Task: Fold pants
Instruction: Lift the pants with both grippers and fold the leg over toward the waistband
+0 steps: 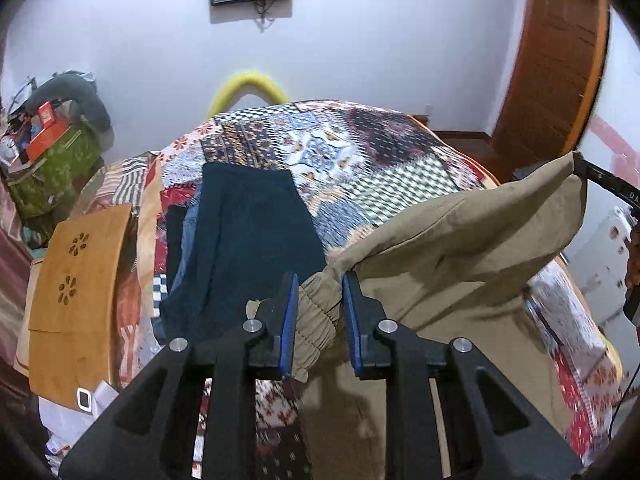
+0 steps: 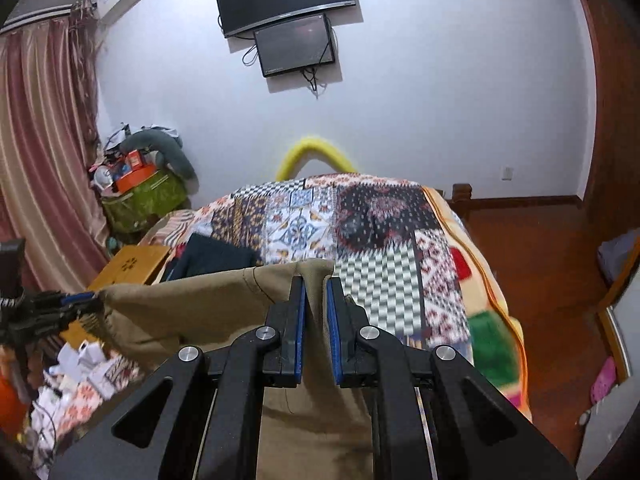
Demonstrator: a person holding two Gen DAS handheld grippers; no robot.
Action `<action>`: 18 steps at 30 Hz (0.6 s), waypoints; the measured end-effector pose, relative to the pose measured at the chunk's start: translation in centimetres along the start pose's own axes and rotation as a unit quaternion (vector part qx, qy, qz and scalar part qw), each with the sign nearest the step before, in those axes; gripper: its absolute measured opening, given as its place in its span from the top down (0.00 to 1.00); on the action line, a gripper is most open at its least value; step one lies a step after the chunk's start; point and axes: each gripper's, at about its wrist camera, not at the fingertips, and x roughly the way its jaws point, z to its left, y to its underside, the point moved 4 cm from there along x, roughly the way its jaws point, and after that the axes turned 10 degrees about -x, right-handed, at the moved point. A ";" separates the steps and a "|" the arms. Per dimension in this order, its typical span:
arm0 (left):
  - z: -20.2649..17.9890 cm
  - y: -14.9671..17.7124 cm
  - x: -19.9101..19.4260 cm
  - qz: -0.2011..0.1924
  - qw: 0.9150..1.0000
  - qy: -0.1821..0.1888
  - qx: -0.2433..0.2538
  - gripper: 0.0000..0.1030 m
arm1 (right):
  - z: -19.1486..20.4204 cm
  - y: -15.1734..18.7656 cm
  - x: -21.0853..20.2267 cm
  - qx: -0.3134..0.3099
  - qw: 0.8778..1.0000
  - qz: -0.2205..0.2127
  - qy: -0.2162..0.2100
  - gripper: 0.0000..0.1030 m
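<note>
Stage: early, I judge no fold laid | left gripper (image 1: pixel 320 312) clamps pants (image 1: pixel 460 240) waistband | right gripper (image 2: pixel 316 320) clamps another edge | pants lifted over bed (image 1: pixel 360 168)

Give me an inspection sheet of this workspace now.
Surface: bed under patchwork quilt.
Job's things: khaki elastic-waist pants held up, stretched between both grippers.
Clutter: folded dark blue garments on quilt; tan wooden board beside bed.
Grippers: left gripper shut on waistband; right gripper shut on the pants' other end.
Cables: dangling below the wall-mounted black screens.
Surroundings: pink curtain, wooden floor.
</note>
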 end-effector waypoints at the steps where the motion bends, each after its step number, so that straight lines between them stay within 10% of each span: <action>1: -0.3 0.6 -0.4 0.001 1.000 0.001 0.006 0.79 | 0.1 0.5 -0.8 0.001 1.000 0.001 0.000 0.91; 18: -1.5 12.5 -4.8 0.043 0.999 0.018 0.027 0.79 | 4.4 13.8 -8.9 0.018 0.999 0.052 0.004 0.91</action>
